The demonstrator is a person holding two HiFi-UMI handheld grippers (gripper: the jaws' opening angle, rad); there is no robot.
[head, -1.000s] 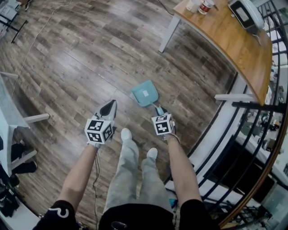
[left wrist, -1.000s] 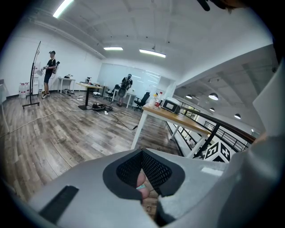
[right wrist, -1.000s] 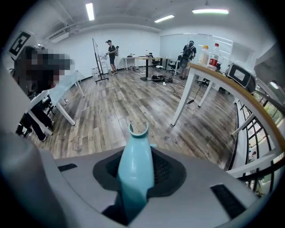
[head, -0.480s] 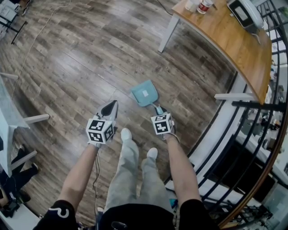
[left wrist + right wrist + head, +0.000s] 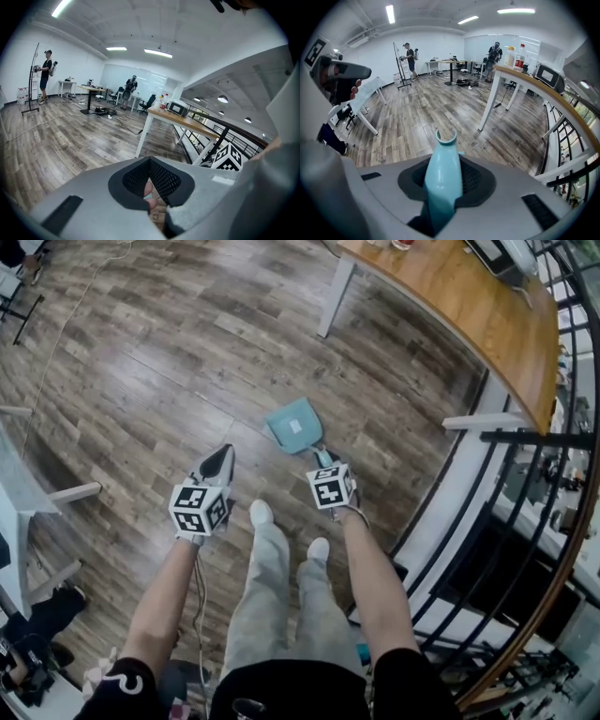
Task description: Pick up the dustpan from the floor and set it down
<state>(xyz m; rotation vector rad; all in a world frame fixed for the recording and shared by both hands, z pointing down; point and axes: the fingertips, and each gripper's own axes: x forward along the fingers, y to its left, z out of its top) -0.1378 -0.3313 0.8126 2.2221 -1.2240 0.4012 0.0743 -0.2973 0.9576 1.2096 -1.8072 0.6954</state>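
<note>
Wood-plank flooring (image 5: 141,381) spreads below, and hardly anything has shifted. The right gripper (image 5: 322,459) keeps pinching the teal plastic dustpan (image 5: 293,426) by its handle, so setting it down remains. The left gripper (image 5: 224,456) stays pressed together, empty.

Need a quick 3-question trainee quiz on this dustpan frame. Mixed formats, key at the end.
1. Multiple choice: the right gripper has its fingers closed on which part of the dustpan? A) front lip B) handle C) side wall
2. True or false: the left gripper holds nothing.
3. Fill in: in the head view, the wooden table lies up and to the ___ of the dustpan.
Key: 1 B; 2 true; 3 right.
</note>
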